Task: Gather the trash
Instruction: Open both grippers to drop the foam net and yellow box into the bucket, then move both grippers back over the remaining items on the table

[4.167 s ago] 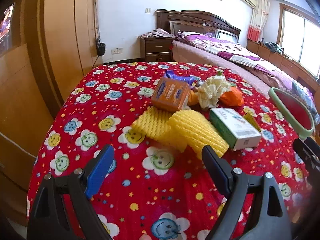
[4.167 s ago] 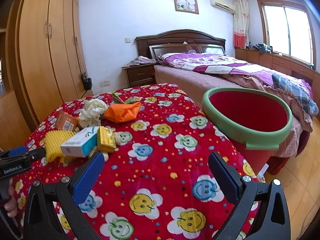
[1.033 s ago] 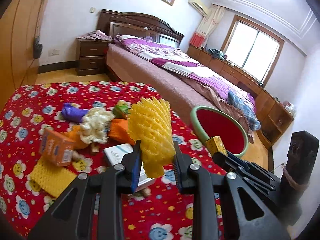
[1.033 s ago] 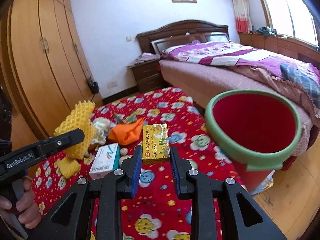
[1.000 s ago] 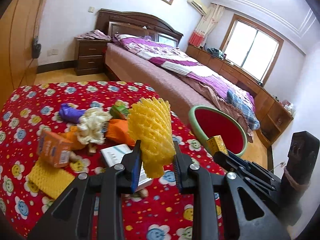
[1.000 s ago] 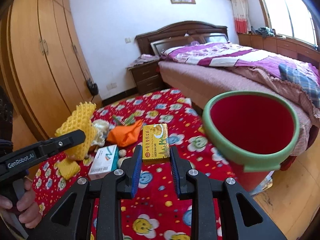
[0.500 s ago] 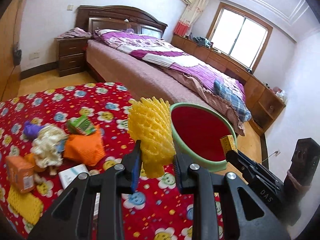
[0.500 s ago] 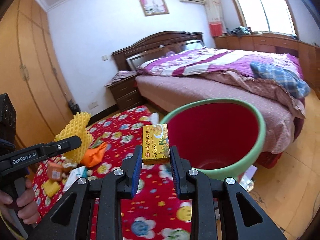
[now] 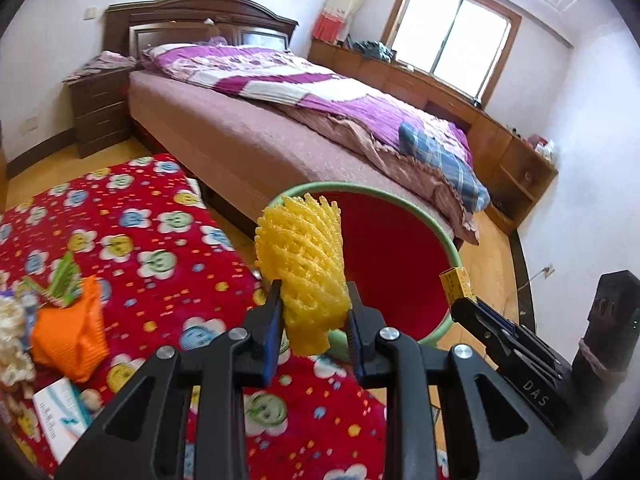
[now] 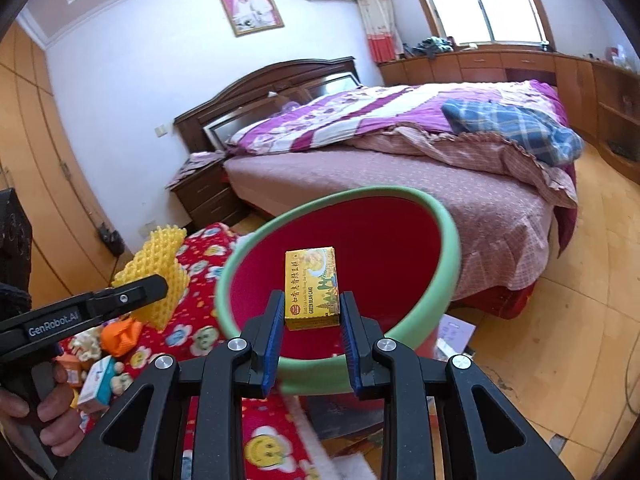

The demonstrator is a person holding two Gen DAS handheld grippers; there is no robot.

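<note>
My left gripper [image 9: 313, 320] is shut on a yellow foam fruit net [image 9: 304, 256], held up in front of the near rim of the red bin with a green rim [image 9: 400, 256]. My right gripper [image 10: 312, 316] is shut on a small yellow green-bean-cake box [image 10: 311, 288], which hangs over the mouth of the red bin [image 10: 384, 248]. In the right wrist view the foam net [image 10: 158, 264] and the left gripper [image 10: 132, 294] appear at the left, just outside the bin's rim. In the left wrist view the cake box [image 9: 456, 282] shows at the bin's right side.
The red smiley-flower tablecloth [image 9: 152, 240] still carries an orange wrapper [image 9: 76, 340], a white crumpled wad [image 9: 12, 340], a white carton [image 9: 60, 404] and a green packet [image 9: 62, 276]. A bed [image 9: 280, 120] stands behind the bin. A hand [image 10: 36, 404] grips the left tool.
Both grippers have swung to the right from the table toward the bin, each keeping its load. The cake box now sits over the bin's opening; the trash pile has slid to the left edge.
</note>
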